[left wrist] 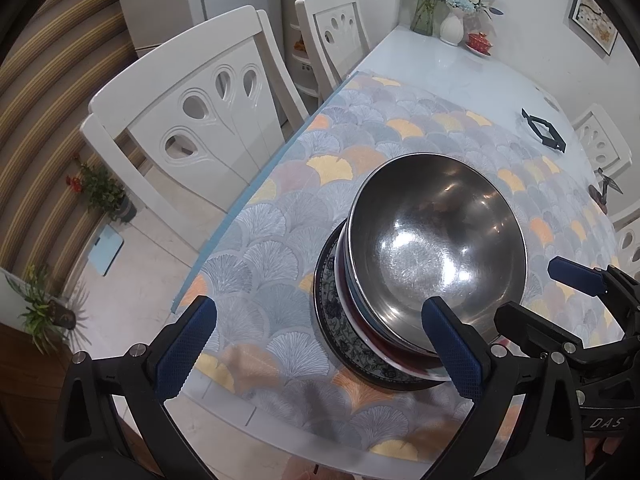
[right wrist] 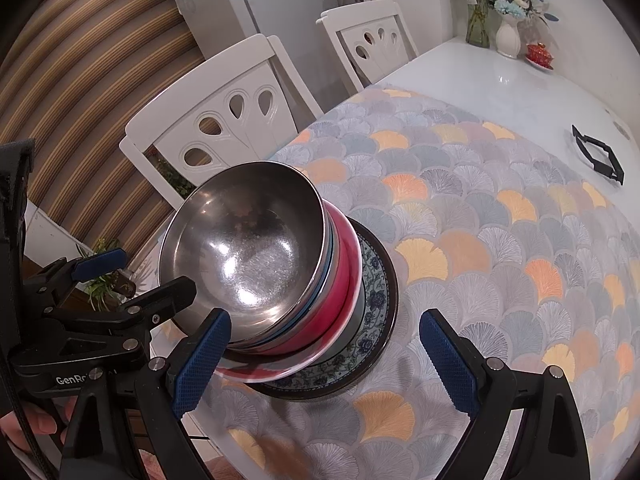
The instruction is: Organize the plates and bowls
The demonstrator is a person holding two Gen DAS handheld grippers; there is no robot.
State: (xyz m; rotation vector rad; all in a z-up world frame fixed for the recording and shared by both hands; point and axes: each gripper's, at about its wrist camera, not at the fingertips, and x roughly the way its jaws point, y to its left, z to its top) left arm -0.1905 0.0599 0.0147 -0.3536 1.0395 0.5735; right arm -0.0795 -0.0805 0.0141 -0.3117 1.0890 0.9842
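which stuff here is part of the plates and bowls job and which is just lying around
Job:
steel bowl
blue bowl
red bowl
patterned plate

Lying about:
black frame
flower vases
red lidded dish
chairs

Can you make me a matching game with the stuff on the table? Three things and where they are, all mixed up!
Things:
1. steel bowl
2. patterned plate
3. white vase

Places:
A. far end of the table, beside the flowers
B. top of the stack
C. bottom of the stack, on the mat

Pairs: 1-B, 2-C, 3-A
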